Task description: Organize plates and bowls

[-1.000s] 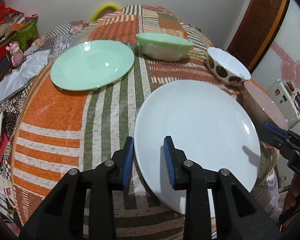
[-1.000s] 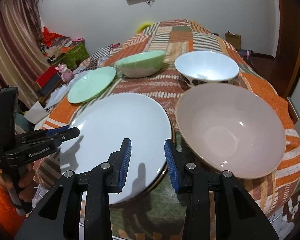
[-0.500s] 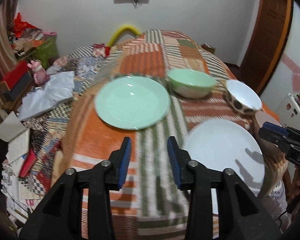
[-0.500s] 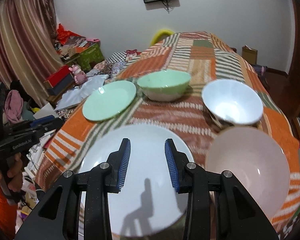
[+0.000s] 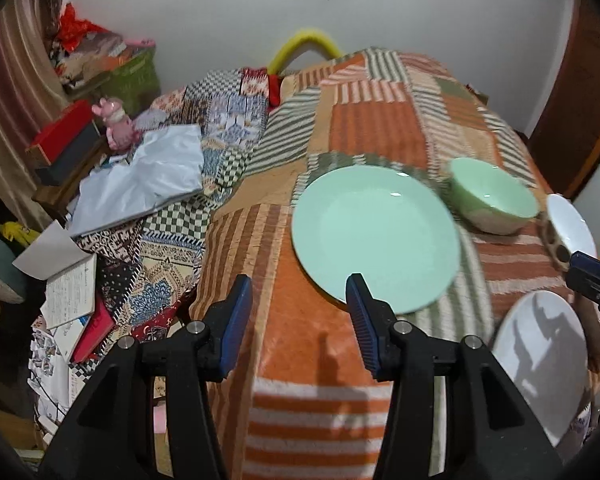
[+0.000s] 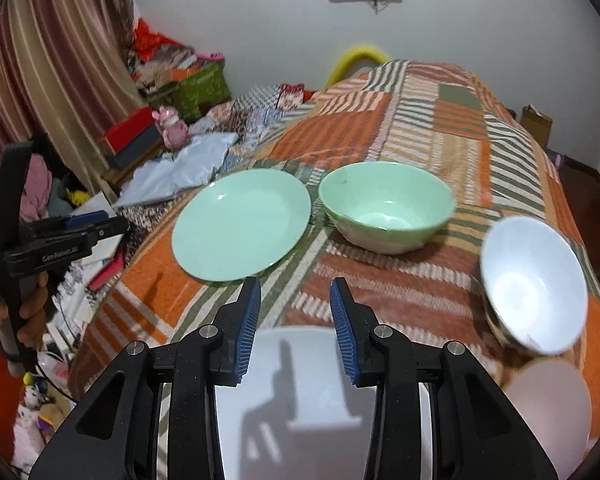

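Opening left gripper [image 5: 298,322] shifted from white plate [image 5: 540,360] toward green plate [image 5: 374,236].

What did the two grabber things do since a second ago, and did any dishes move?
Both pulled back from the white plate and swung toward the green plate. The left gripper, whose jaws straddled the white plate's rim, now has them opening over bare blanket with nothing between. The right gripper stays slightly open and empty. The plates, green bowl and white bowl lie where they were.
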Demonstrator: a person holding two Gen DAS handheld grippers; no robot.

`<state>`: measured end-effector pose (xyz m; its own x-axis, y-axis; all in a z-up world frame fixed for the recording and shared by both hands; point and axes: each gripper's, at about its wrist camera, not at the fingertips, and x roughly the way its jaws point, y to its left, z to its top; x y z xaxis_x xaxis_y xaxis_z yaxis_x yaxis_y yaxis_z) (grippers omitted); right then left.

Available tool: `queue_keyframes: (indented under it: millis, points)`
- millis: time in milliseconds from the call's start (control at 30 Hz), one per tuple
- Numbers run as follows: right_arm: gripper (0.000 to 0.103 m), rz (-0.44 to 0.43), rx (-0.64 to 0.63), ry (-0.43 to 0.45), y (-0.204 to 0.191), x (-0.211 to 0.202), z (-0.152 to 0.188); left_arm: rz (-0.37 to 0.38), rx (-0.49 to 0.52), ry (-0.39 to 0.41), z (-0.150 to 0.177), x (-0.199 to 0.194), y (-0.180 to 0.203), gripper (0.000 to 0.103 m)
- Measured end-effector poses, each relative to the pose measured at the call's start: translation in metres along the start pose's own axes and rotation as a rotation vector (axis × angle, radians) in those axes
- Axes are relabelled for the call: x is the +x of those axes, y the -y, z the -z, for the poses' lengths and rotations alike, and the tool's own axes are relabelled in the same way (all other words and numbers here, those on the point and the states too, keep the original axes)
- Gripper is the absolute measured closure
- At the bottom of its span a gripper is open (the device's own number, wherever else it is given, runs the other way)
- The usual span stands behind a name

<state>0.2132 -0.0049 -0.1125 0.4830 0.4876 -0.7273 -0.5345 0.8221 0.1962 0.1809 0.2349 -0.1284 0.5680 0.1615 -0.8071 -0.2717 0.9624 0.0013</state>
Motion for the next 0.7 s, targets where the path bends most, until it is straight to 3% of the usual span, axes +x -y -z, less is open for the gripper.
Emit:
queue_keyframes:
  millis: [267, 533, 700]
  points:
    - [0.07, -0.002, -0.03, -0.13, -0.006, 0.059, -0.019, 0.041, -0.002, -0.078, -0.012, 0.064, -0.009, 0.055]
    - [0.07, 0.018, -0.021, -0.236, -0.001, 0.104, -0.031, 0.079, 0.006, -0.099, -0.023, 0.103, -0.011, 0.055]
    - [0.07, 0.057, -0.072, -0.249, -0.007, 0.114, -0.03, 0.108, 0.016, -0.091, -0.027, 0.116, -0.013, 0.065]
